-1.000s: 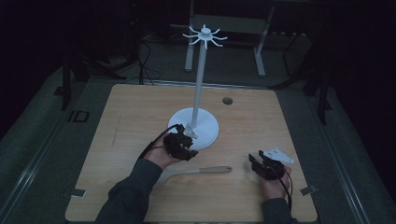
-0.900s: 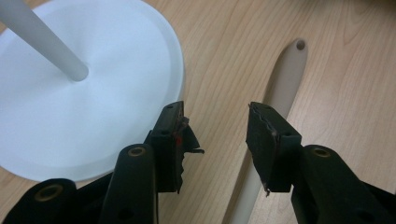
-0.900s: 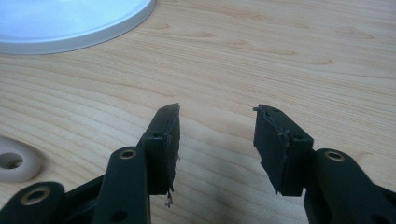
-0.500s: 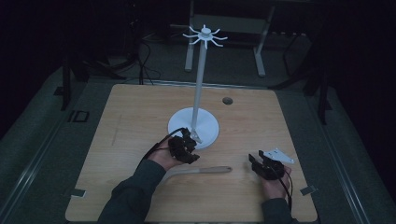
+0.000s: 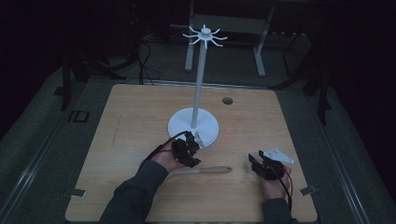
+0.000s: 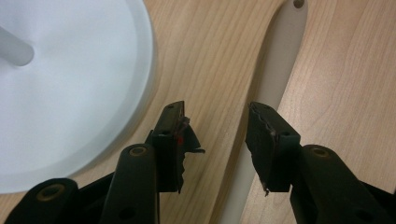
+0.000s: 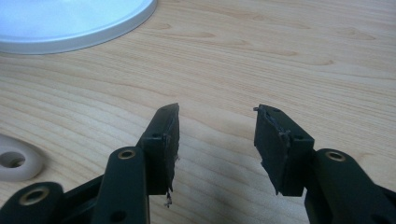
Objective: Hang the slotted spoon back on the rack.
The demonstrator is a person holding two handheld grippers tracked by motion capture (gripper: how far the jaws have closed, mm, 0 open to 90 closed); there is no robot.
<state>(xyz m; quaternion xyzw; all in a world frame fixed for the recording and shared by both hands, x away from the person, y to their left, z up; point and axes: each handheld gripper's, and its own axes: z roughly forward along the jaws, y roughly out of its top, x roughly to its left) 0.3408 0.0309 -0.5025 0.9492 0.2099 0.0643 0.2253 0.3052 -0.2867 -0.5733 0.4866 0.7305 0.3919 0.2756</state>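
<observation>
A tall white stand rises from a round base [image 5: 208, 127] [image 6: 70, 70] to a ring of hooks [image 5: 204, 35]. A long cream utensil [image 5: 205, 170] [image 6: 275, 79] lies flat on the wooden table [image 5: 140, 116], in front of the base. My left gripper [image 5: 187, 149] [image 6: 217, 126] is open, low over the utensil's handle by the base rim; the handle runs under the gap and the right jaw. My right gripper [image 5: 264, 165] [image 7: 217, 126] is open over bare wood at the front right, nothing between its jaws. The utensil's holed end [image 7: 14, 161] shows to its left.
A small round hole [image 5: 227, 100] sits in the table behind the stand. The white base's rim [image 7: 93, 32] lies ahead of the right gripper. Metal frame legs [image 5: 259, 46] and cables [image 5: 140, 60] stand on the dark floor beyond the table's far edge.
My left gripper has crept slightly to the right and nearer the utensil, along the base's front rim. The right gripper and the utensil have stayed where they were.
</observation>
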